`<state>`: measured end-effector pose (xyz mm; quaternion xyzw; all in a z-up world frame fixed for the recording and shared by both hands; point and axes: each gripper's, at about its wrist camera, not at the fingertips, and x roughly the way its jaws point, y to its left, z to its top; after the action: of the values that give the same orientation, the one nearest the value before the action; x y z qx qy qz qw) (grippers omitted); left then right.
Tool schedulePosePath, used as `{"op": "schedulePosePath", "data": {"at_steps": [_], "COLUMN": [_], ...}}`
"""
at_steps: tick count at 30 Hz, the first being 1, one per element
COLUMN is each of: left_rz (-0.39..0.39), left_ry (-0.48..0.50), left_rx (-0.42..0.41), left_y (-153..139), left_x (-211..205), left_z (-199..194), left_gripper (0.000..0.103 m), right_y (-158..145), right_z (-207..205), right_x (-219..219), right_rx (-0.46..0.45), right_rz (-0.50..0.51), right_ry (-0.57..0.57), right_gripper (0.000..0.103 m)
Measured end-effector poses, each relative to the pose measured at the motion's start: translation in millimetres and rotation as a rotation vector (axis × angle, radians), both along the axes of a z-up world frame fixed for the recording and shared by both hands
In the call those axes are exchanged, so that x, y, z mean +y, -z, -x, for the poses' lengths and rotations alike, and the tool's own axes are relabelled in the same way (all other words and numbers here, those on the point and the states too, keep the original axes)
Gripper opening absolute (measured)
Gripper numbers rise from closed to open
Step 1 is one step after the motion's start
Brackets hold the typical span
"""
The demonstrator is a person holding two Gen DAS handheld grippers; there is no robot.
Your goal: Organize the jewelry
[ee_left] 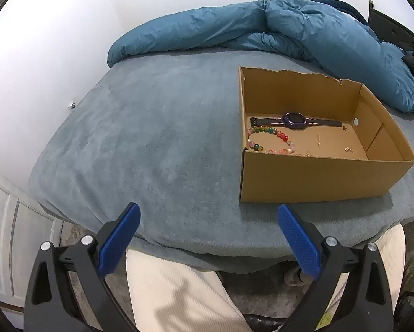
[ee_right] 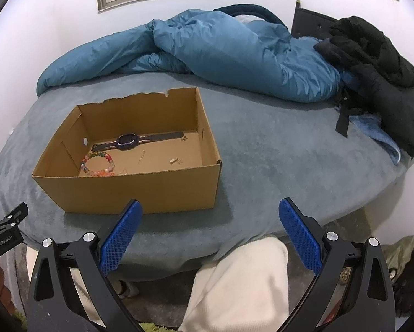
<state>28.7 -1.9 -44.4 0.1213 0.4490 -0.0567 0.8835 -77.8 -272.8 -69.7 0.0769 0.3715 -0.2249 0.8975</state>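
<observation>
An open cardboard box [ee_left: 312, 179] [ee_right: 140, 191] stands on the bed. Inside it lie a purple smartwatch [ee_left: 294, 121] [ee_right: 128, 141], a bracelet of coloured beads [ee_left: 270, 139] [ee_right: 100, 163] and a few small gold pieces [ee_left: 349, 149] [ee_right: 173, 160]. My left gripper [ee_left: 208, 215] is open and empty, near the bed's front edge, left of and nearer than the box. My right gripper [ee_right: 209, 213] is open and empty, just in front of the box's right front corner. The left gripper's tip also shows in the right wrist view [ee_right: 2, 221].
The bed has a grey-blue fleece cover [ee_left: 151, 144] [ee_right: 276, 160]. A rumpled teal duvet [ee_left: 289, 33] [ee_right: 220, 52] lies along the back. A black coat [ee_right: 378, 77] lies at the back right. The person's cream trouser legs [ee_left: 184, 296] [ee_right: 242, 285] are below the grippers.
</observation>
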Motion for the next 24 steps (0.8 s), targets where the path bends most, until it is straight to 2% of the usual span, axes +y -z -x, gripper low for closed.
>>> {"op": "schedulePosePath", "data": {"at_steps": [16,24], "left_rz": [0.007,0.029], "left_ry": [0.01,0.016], "left_rx": [0.011,-0.029], "left_y": [-1,0], "left_x": [-5,-6], "left_z": [-11,-14], "left_gripper": [0.097,0.097], "right_y": [-2,0], "right_z": [-16,-15], "right_x": [-3,-1], "right_rx": [0.023,-0.027], "right_rz": [-0.014,0.027], "right_ry": [0.001,0.019], "right_gripper": [0.095,0.095]}}
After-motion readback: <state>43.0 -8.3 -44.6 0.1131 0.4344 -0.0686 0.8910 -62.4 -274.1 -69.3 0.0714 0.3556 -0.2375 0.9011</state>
